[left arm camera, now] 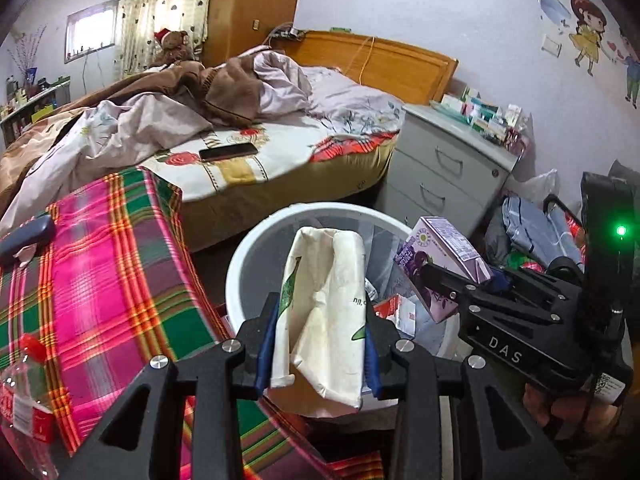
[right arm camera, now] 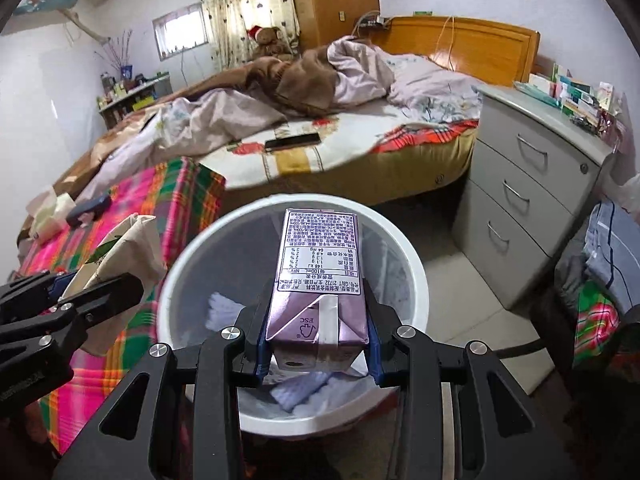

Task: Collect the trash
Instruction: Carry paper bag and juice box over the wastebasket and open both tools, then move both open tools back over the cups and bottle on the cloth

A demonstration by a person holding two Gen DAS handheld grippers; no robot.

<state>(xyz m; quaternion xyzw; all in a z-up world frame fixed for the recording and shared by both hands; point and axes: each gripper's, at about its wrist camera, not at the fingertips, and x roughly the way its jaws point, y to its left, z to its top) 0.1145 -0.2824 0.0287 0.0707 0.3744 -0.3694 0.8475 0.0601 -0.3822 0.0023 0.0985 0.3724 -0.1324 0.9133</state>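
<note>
My left gripper (left arm camera: 320,344) is shut on a crumpled cream paper carton with green print (left arm camera: 324,312), held over the near rim of a white trash bin (left arm camera: 240,256). My right gripper (right arm camera: 318,340) is shut on a purple drink carton (right arm camera: 318,276), which hangs above the bin's (right arm camera: 404,240) open mouth. In the left wrist view the right gripper (left arm camera: 460,280) and its purple carton (left arm camera: 440,248) show at the bin's right side. The right wrist view has the left gripper (right arm camera: 100,284) and the cream carton (right arm camera: 124,248) at the bin's left. Papers and wrappers lie inside the bin.
A bright plaid cloth (left arm camera: 112,272) covers a surface left of the bin, with a clear plastic bottle with a red cap (left arm camera: 28,392) and a dark case (left arm camera: 28,232). Behind stand an unmade bed with a phone (left arm camera: 228,152) and a grey drawer cabinet (right arm camera: 528,208). Clothes pile at right (right arm camera: 600,272).
</note>
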